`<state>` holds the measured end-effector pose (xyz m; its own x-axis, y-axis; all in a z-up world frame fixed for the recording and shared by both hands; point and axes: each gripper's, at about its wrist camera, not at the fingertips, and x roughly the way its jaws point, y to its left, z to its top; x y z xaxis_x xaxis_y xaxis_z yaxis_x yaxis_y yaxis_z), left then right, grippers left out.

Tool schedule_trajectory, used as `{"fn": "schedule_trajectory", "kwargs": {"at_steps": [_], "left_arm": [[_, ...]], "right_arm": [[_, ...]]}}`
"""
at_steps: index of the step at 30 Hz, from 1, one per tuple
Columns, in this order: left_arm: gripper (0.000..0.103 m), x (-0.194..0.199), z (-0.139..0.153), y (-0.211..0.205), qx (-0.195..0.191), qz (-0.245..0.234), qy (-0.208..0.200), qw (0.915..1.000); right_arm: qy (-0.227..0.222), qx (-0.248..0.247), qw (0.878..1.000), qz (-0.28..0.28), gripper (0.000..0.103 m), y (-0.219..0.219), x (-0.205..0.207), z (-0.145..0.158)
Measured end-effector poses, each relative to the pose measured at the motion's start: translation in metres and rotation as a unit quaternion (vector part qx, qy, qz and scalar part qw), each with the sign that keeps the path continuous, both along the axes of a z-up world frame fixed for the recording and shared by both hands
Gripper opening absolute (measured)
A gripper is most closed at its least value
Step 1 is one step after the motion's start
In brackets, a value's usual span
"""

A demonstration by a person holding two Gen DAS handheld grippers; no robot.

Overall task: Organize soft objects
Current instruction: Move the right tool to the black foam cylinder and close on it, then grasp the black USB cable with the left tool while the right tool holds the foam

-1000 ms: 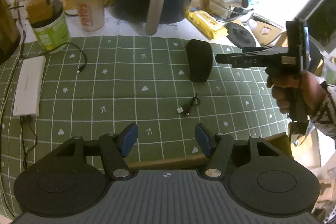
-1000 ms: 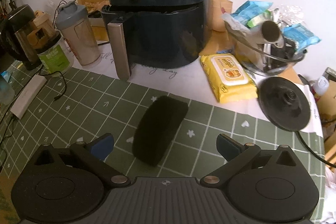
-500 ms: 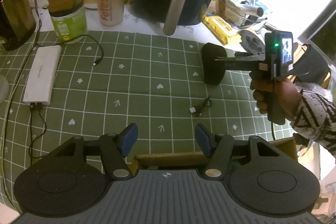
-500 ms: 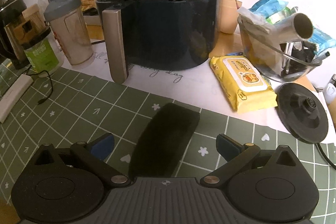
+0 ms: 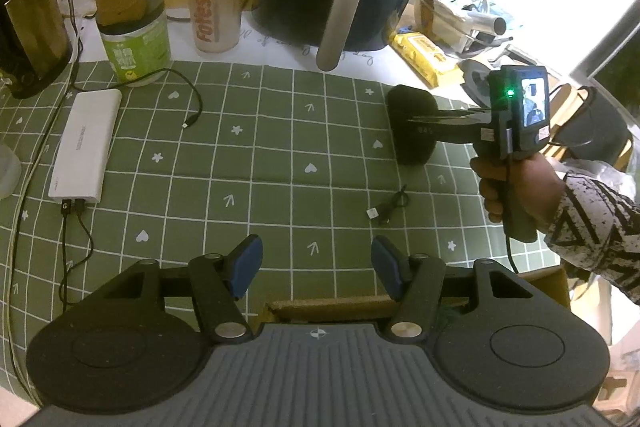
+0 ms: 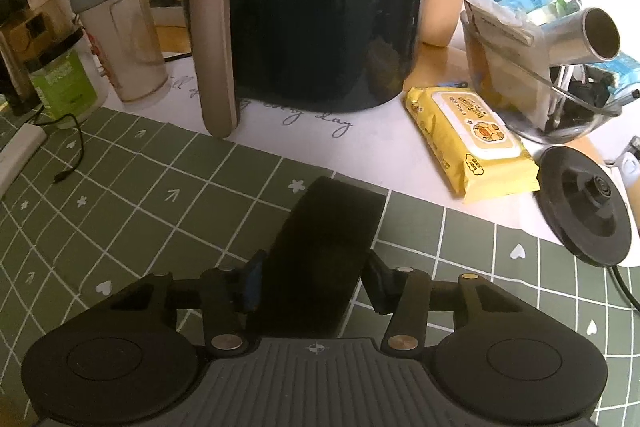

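mat centre (image 5: 280,155) bare – air fryer (image 6: 312,27) blocks rear

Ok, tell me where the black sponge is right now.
The black sponge lies on the green mat's far edge, in front of the air fryer, between the right tongs, left of the yellow wipes.

sponge (image 6: 324,251) – matt black foam | air fryer (image 6: 320,35) – glossy plastic

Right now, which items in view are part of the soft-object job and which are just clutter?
In the job:
- black foam pad, standing on the green mat
- right gripper, jaws just closed onto the pad
- left gripper, open, holding nothing

Lying about:
- air fryer
- shaker bottle
- yellow wipes pack
- power bank
- loose cable
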<state>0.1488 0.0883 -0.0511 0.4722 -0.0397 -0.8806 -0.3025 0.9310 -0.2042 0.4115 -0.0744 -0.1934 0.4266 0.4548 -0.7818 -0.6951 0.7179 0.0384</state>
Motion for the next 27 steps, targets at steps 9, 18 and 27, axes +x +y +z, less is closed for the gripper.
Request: {"fn": "schedule_trajectory", "kwargs": {"at_steps": [9,18,27], "left_arm": [[0.059,0.013,0.005,-0.004,0.011,-0.030,-0.008,0.9995],[0.059,0.032,0.014,-0.015,0.025,-0.069,-0.027,0.9969],[0.059,0.044,0.016,-0.027,0.023,-0.101,-0.033,0.9941]], "right_arm": [[0.011,0.016,1.000,0.000,0.049,-0.020,0.000,0.020],[0.012,0.028,1.000,-0.005,0.049,-0.048,-0.011,0.047],[0.016,0.047,0.999,-0.015,0.049,-0.078,-0.034,0.071]]}}
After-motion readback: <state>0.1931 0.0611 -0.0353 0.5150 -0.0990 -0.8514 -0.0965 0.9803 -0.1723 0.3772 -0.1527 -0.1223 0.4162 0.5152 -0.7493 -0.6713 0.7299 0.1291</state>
